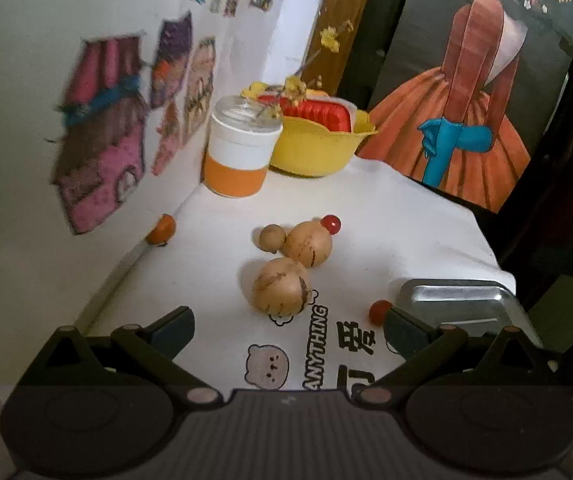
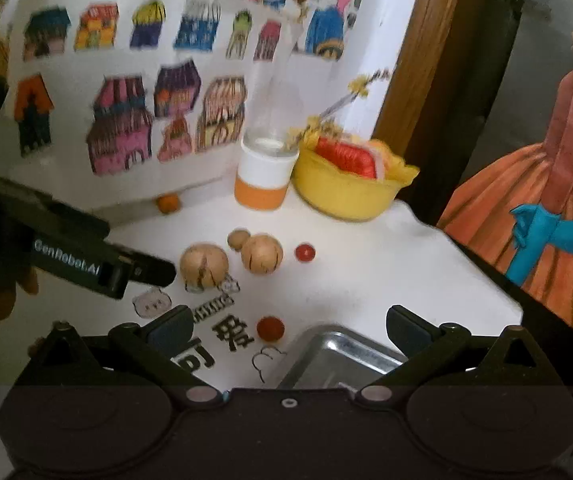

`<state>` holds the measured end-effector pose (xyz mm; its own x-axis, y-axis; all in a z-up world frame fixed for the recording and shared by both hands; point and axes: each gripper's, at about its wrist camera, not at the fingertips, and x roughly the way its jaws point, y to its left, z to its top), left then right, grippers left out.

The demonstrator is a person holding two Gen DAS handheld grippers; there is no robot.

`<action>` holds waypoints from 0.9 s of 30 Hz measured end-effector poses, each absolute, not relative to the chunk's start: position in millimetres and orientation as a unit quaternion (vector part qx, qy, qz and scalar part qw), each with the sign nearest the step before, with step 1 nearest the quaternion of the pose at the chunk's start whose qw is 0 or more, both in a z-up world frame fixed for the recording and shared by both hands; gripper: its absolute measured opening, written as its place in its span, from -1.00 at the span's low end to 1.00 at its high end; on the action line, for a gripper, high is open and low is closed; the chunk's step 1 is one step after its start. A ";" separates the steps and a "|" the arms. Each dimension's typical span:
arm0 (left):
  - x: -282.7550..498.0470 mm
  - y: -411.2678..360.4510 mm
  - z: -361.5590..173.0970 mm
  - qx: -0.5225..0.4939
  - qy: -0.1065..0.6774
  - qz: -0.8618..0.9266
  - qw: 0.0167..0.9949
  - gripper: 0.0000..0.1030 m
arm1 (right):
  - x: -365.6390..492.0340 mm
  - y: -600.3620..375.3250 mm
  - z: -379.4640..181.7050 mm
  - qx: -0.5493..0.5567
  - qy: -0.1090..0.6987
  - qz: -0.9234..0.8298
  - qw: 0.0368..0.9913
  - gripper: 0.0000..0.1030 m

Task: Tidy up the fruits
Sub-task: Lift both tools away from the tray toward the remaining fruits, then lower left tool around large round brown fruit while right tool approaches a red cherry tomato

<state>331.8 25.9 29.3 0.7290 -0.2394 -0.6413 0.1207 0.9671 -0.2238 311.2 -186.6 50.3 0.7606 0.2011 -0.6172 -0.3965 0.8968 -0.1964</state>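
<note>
Both grippers empty with jaws spread wide; left gripper [image 1: 288, 330] hovers low over the near part of the table [image 1: 386, 216], lined up on the nearest big tan fruit [image 1: 282, 286], right gripper [image 2: 286, 330] sits above the metal tray [image 2: 326, 350] at the near right corner. Fruits all loose on the white cloth: second big tan fruit [image 1: 308, 243] and small tan fruit [image 1: 272, 237] touching just behind the first, red cherry fruit [image 1: 331, 223] at its far side, another red fruit [image 1: 380, 311] just beside the tray, small orange fruit [image 1: 163, 229] at the left edge against the wall. Tray looks empty, so sorting seems barely begun. Step: approach for first pick. Next likely needs the left gripper down around the nearest tan fruit; it's round, may roll into its neighbour, so close centred
</note>
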 end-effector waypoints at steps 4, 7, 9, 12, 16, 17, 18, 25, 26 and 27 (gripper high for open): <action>346.5 17.2 17.1 -0.075 0.365 -0.101 0.923 0.99 | 326.4 -187.4 30.0 -0.153 0.328 0.176 0.915 0.99; 355.8 12.4 9.1 -0.068 0.369 -0.104 0.921 0.99 | 336.1 -184.6 18.5 -0.158 0.338 0.190 0.908 0.99; 361.9 10.2 4.9 -0.064 0.372 -0.106 0.920 0.99 | 341.7 -182.6 12.4 -0.164 0.340 0.197 0.905 0.99; 370.4 8.1 -0.1 -0.060 0.377 -0.107 0.918 0.99 | 350.8 -180.7 5.6 -0.169 0.342 0.202 0.902 0.96; 380.0 6.9 -4.4 -0.058 0.380 -0.106 0.917 0.99 | 361.3 -178.5 -1.5 -0.164 0.351 0.213 0.897 0.75; 382.1 6.6 -5.1 -0.058 0.381 -0.106 0.917 0.99 | 363.5 -177.4 -2.8 -0.166 0.355 0.214 0.895 0.69; 383.2 6.5 -5.4 -0.057 0.380 -0.107 0.917 0.99 | 365.0 -176.2 -3.4 -0.169 0.358 0.217 0.893 0.66; 389.1 4.2 -8.6 -0.049 0.376 -0.107 0.919 0.99 | 369.0 -166.5 -6.7 -0.209 0.357 0.220 0.883 0.39; 389.9 4.1 -8.9 -0.048 0.375 -0.107 0.919 0.99 | 369.9 -164.8 -8.5 -0.218 0.360 0.218 0.880 0.32; 390.3 3.9 -9.1 -0.048 0.375 -0.106 0.920 0.99 | 370.8 -163.4 -10.0 -0.223 0.363 0.217 0.878 0.28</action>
